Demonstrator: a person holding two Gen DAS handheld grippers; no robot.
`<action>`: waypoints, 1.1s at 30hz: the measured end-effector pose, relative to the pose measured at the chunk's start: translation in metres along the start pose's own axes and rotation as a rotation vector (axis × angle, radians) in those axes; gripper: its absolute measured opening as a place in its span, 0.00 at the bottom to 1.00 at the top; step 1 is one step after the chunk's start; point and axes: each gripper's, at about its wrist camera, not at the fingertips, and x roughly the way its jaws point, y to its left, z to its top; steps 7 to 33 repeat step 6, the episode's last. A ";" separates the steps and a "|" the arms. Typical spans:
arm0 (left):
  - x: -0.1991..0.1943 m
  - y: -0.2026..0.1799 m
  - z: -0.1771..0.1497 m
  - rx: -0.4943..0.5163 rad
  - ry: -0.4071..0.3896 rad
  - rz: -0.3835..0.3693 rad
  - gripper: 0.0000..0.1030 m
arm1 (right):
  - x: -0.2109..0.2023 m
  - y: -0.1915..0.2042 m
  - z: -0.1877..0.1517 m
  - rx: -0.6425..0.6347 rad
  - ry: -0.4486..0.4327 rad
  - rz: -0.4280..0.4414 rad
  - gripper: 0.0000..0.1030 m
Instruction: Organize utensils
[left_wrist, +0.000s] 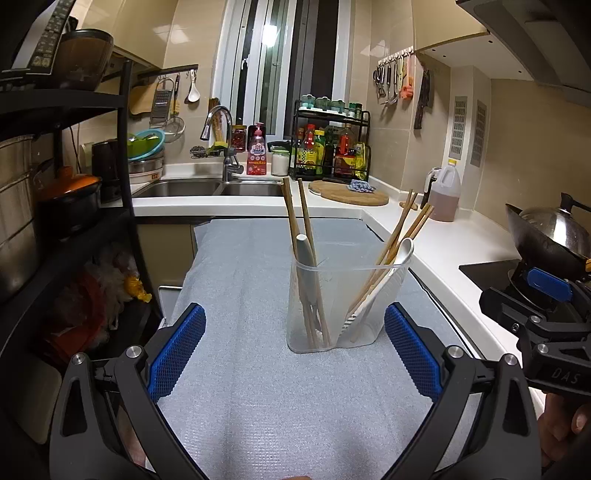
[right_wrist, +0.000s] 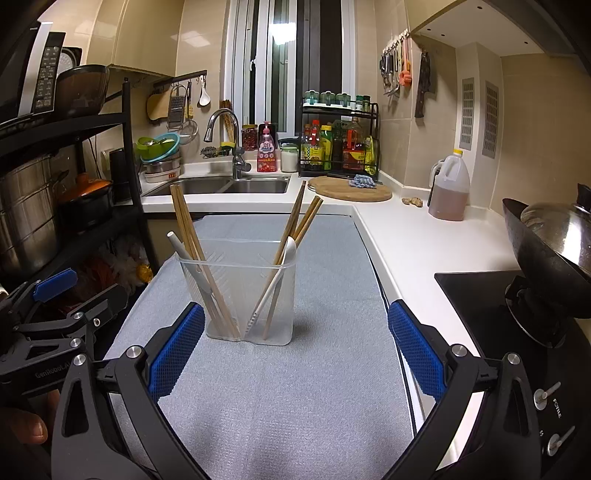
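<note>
A clear plastic utensil holder (left_wrist: 334, 306) stands upright on the grey mat (left_wrist: 258, 387), toward its middle, with open mat in front of it and on both sides. It has two compartments: chopsticks (left_wrist: 301, 254) and a pale spoon (left_wrist: 306, 266) lean left in one, more chopsticks (left_wrist: 400, 236) and a white spoon (left_wrist: 391, 266) lean right in the other. The left gripper (left_wrist: 295, 354) is spread wide, holding nothing, short of the holder. The right gripper (right_wrist: 295, 354) is equally wide and empty. The mat's right edge meets the white counter (right_wrist: 424, 240). Only the right wrist view shows the stove knobs (right_wrist: 550, 395); the left wrist view shows the wok (left_wrist: 546, 236) beyond the right gripper.
</note>
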 end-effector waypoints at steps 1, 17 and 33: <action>0.001 0.000 0.000 0.001 0.003 0.002 0.92 | 0.000 0.000 0.000 0.001 0.000 0.000 0.95; 0.001 0.001 0.001 0.000 0.004 0.001 0.92 | 0.000 0.000 0.000 0.003 0.002 -0.001 0.95; 0.001 0.001 0.001 0.000 0.004 0.001 0.92 | 0.000 0.000 0.000 0.003 0.002 -0.001 0.95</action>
